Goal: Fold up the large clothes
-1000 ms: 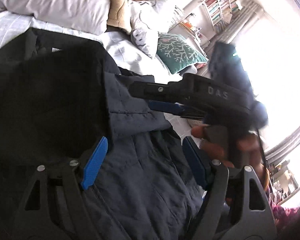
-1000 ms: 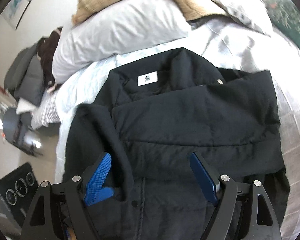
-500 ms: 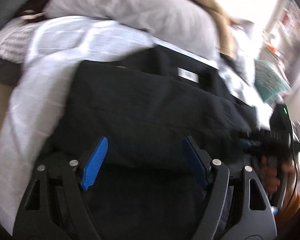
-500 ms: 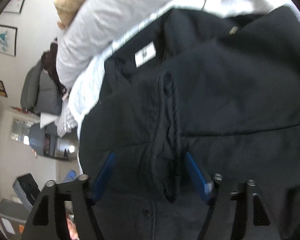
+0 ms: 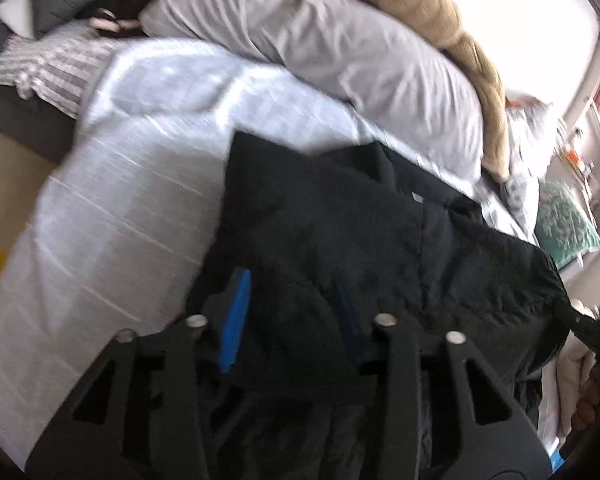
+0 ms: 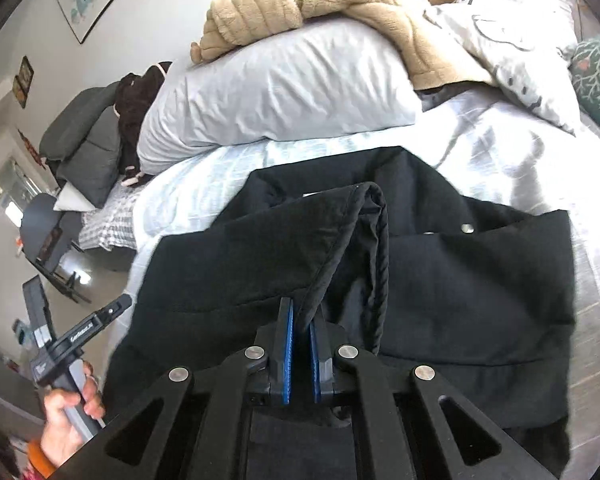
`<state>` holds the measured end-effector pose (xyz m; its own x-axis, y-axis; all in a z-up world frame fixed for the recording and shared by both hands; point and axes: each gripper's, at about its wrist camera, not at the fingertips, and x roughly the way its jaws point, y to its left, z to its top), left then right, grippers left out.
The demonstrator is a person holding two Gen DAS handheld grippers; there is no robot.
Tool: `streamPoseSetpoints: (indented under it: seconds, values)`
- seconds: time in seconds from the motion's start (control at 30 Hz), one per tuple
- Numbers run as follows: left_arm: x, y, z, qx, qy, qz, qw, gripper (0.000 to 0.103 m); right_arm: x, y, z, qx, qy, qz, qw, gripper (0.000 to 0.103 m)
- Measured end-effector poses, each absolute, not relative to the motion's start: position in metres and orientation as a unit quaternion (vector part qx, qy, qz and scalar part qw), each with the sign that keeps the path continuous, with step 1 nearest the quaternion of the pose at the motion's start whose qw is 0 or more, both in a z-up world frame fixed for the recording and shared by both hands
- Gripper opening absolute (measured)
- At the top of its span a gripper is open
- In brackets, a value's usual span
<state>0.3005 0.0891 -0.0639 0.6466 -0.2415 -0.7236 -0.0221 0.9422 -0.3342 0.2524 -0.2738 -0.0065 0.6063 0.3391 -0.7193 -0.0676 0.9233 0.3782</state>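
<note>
A large black padded jacket [image 6: 460, 280] lies spread on the pale bed cover [image 5: 120, 208]. In the right wrist view my right gripper [image 6: 300, 316] is shut on a raised fold of the jacket's edge, which stands up in a ridge ahead of the pads. Over the jacket [image 5: 340, 232] near its left side, my left gripper [image 5: 292, 320] has its jaws closing. A bulge of black fabric fills the gap and touches both blue pads [image 5: 236, 320]. That left gripper [image 6: 100, 316] also shows at the lower left of the right wrist view, held by a hand [image 6: 68, 404].
A grey pillow [image 6: 280, 92] and a tan plush blanket [image 6: 340, 4] lie behind the jacket. A teal cushion [image 5: 564, 224] sits at the far right. Striped cloth [image 5: 52, 72] and dark cushions [image 6: 92, 148] are at the bed's left end, with floor [image 5: 4, 208] beyond.
The right jaws closed onto the jacket's edge and raised a fold. The left gripper swung toward the jacket's left side, and its jaws narrowed around fabric.
</note>
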Motion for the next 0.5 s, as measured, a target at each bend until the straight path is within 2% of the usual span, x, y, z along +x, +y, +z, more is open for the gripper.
streamPoseSetpoints:
  seconds: [0.17, 0.23, 0.3, 0.4, 0.5]
  values:
    - [0.316, 0.066, -0.100, -0.088, 0.466, -0.031, 0.880, 0.032, 0.257, -0.308, -0.038, 0.175, 0.462, 0.081, 0.866, 0.009]
    - [0.316, 0.059, -0.102, -0.048, 0.465, -0.009, 0.884, 0.029, 0.261, -0.315, -0.070, 0.183, 0.496, 0.061, 0.847, 0.026]
    - [0.316, 0.058, -0.089, -0.037, 0.453, 0.017, 0.891, 0.029, 0.263, -0.316, -0.086, 0.175, 0.518, 0.048, 0.836, 0.035]
    - [0.312, 0.079, -0.056, -0.101, 0.403, 0.000, 0.910, 0.029, 0.260, -0.316, -0.070, 0.163, 0.501, 0.043, 0.849, 0.038]
    - [0.318, 0.106, -0.042, -0.157, 0.408, -0.029, 0.899, 0.030, 0.255, -0.313, -0.042, 0.146, 0.459, 0.042, 0.876, 0.053]
